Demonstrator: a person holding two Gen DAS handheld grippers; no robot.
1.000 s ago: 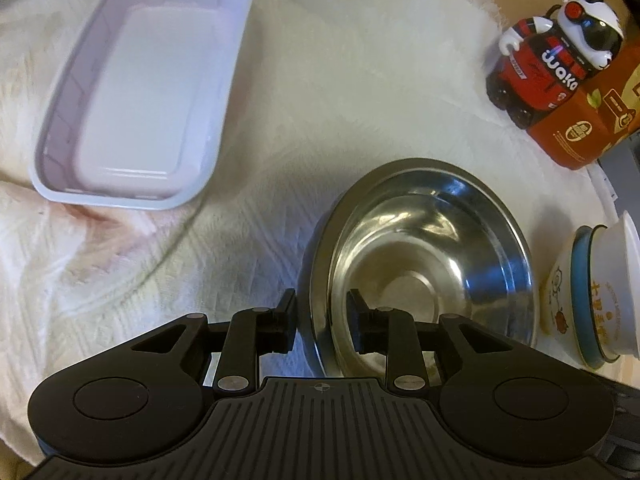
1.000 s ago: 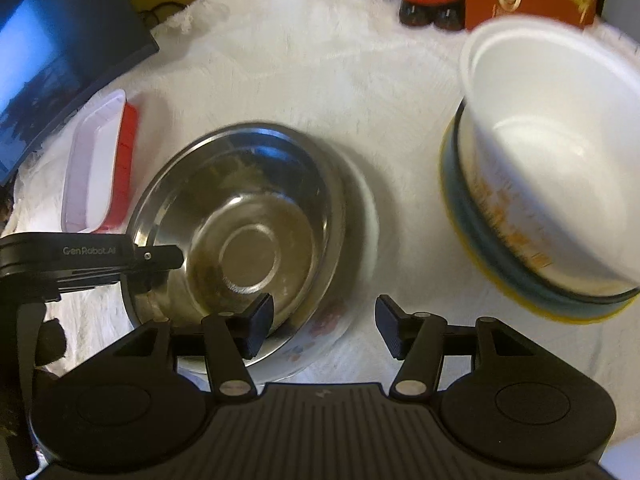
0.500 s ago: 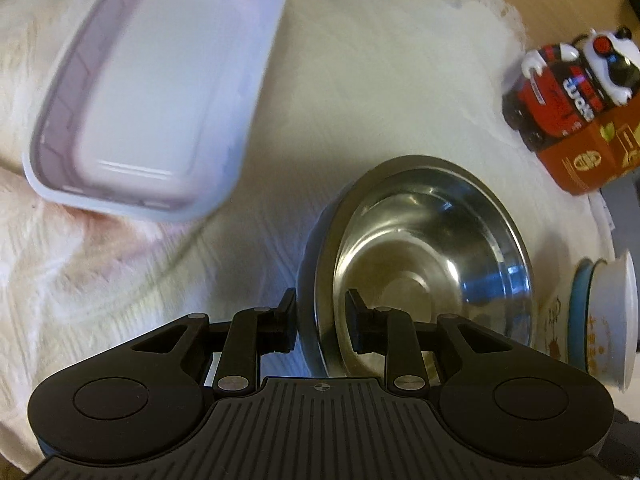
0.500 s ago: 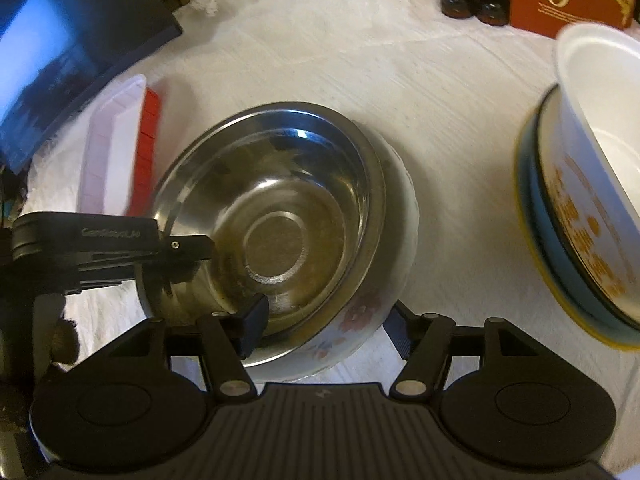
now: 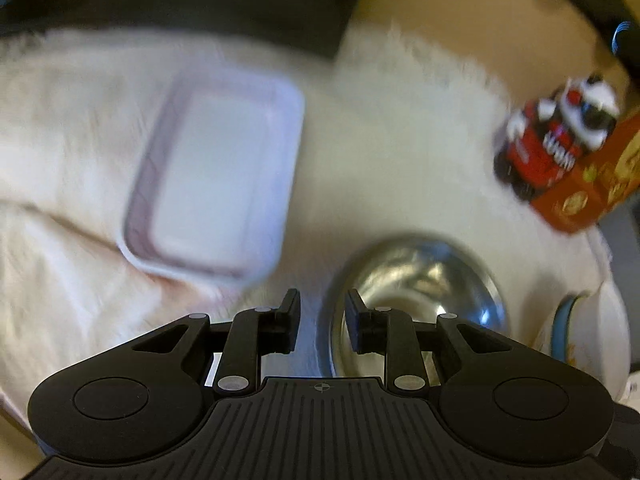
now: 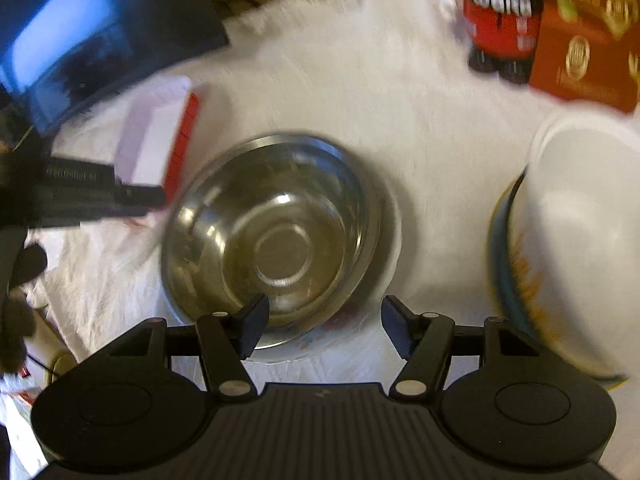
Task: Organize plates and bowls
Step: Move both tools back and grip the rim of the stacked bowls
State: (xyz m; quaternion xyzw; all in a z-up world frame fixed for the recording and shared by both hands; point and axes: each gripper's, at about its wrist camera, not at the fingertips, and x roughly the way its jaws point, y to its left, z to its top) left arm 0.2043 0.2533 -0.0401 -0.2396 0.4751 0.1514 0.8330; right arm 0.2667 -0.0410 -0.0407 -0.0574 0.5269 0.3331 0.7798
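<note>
A steel bowl (image 6: 276, 236) sits in a white flowered plate (image 6: 390, 236) on the white cloth. My right gripper (image 6: 324, 322) hovers open above their near rim, one finger over the bowl, the other outside the plate. My left gripper (image 5: 322, 320) has its jaws narrowly apart; the steel bowl (image 5: 416, 300) shows its left rim in the gap below them, with space on both sides. From the right wrist view the left gripper (image 6: 158, 196) ends at the bowl's left rim. A white bowl (image 6: 580, 232) stands on blue-rimmed dishes at the right.
A white rectangular tray (image 5: 216, 184) with red sides lies left of the bowl. A red toy figure (image 6: 500, 12) and an orange box (image 6: 588, 40) stand at the far edge. A dark monitor (image 6: 80, 40) is at the far left. Both views are blurred.
Both grippers have risen away from the bowl and plate. The right jaws stand wider than a second ago. The left gripper's tip has drawn back from over the bowl to its left rim.
</note>
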